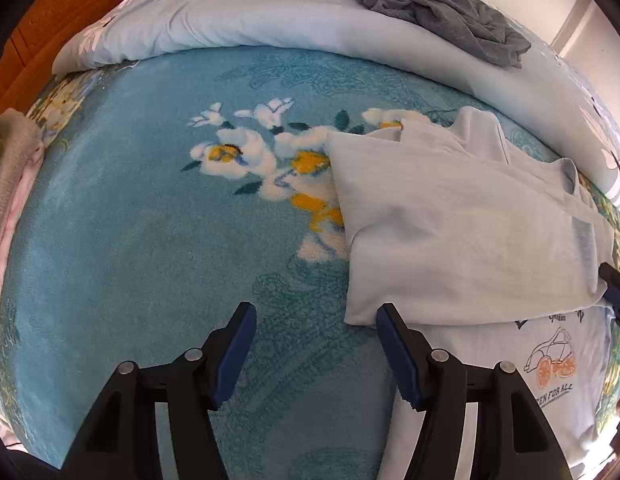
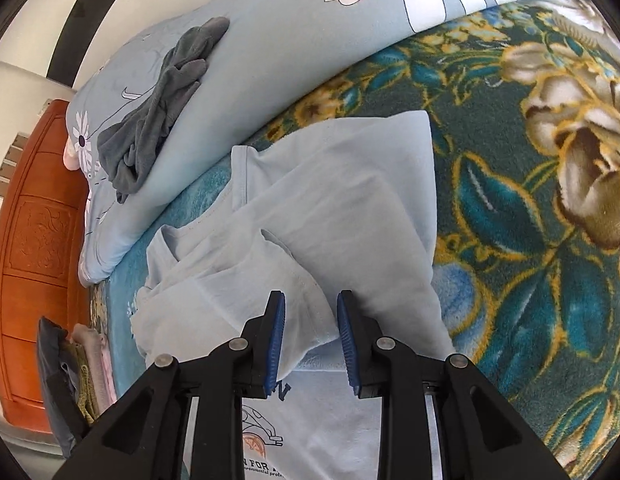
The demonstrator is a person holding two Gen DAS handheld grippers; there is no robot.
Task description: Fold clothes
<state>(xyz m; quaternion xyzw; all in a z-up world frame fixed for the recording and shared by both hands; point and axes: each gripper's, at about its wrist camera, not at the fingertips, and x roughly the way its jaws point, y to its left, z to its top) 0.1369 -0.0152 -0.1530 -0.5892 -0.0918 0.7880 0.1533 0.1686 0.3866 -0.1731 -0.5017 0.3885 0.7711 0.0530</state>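
T-shirt [image 1: 461, 216], one pale blue piece with a car print and lettering on its front, lies partly folded on the teal floral blanket [image 1: 130, 220], its upper part doubled over so the print shows only on the strip nearest the grippers. One right gripper [image 2: 311, 338] sits over the near edge of the folded layer; a fold of the T-shirt's cloth lies between its blue pads [image 2: 276, 340], which stand a little apart, and whether they pinch the cloth cannot be told. One left gripper [image 1: 315, 354] hovers at the T-shirt's left near corner, its fingers spread wide and empty, the right-hand pad just at the cloth's edge. Beyond the T-shirt, one rolled pale blue duvet [image 1: 270, 20] with white flower prints runs across the bed, and one crumpled grey garment [image 1: 425, 4] lies on top of it. Well to the left of the T-shirt, one small stack of folded clothes [image 2: 84, 372] rests at the blanket's edge. Behind the duvet stands an orange wooden headboard [image 2: 34, 248], with white wall above it.
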